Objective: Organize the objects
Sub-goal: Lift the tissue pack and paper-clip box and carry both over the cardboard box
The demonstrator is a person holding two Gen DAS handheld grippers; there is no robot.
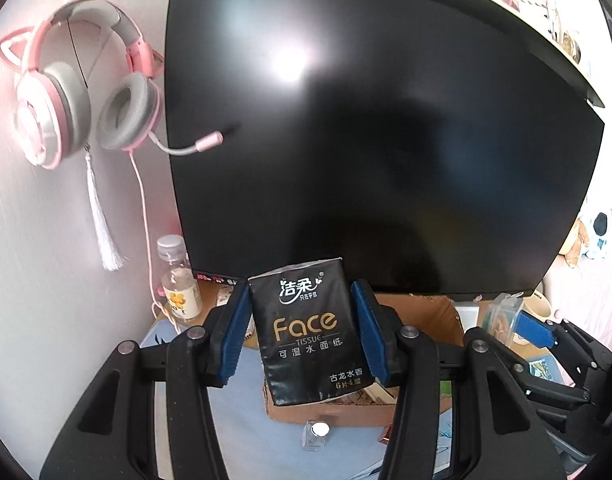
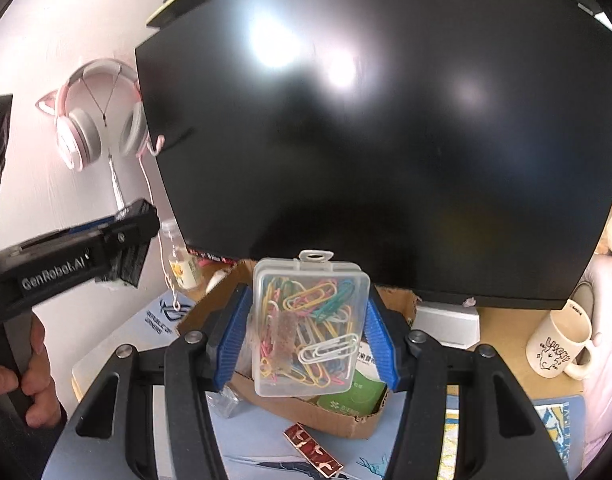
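- Two claws on view, each clamped on one item and raised above the worktop [image 2: 106, 356] in front of a dark monitor [image 1: 386, 140].
- Left claw [image 1: 306, 336]: blue pads pressed on both sides of a black tissue pack [image 1: 308, 332], held upright, gold "Face" lettering facing the camera. In the right wrist view the same claw [image 2: 136, 240] enters from the left edge, carried by a hand [image 2: 30, 376] wrapped round its handle.
- Right claw [image 2: 306, 328]: blue pads closed on the sides of a clear plastic case [image 2: 310, 320], lid shut, hang tab uppermost, filled with coloured paper clips [image 2: 318, 300].
- Cardboard box [image 2: 338, 420]: open-topped, on the worktop directly below both held items; a green-and-white packet [image 2: 358, 392] lies inside it.
- Blue desk mat [image 1: 242, 420]: covers the worktop under the box.
- Small glass jar [image 1: 316, 434]: on the mat, just in front of the box.
- Red patterned bar [image 2: 312, 446]: flat on the mat, near the box's front edge.
- Clear drink bottle [image 1: 178, 280]: upright at the monitor's lower left corner.
- Pink cat-ear headset [image 1: 78, 92]: hung on the wall left of the monitor, with a white tassel [image 1: 102, 220] below it.
- White mug [image 2: 558, 344]: printed drawing, on the worktop to the right, well apart from the box.
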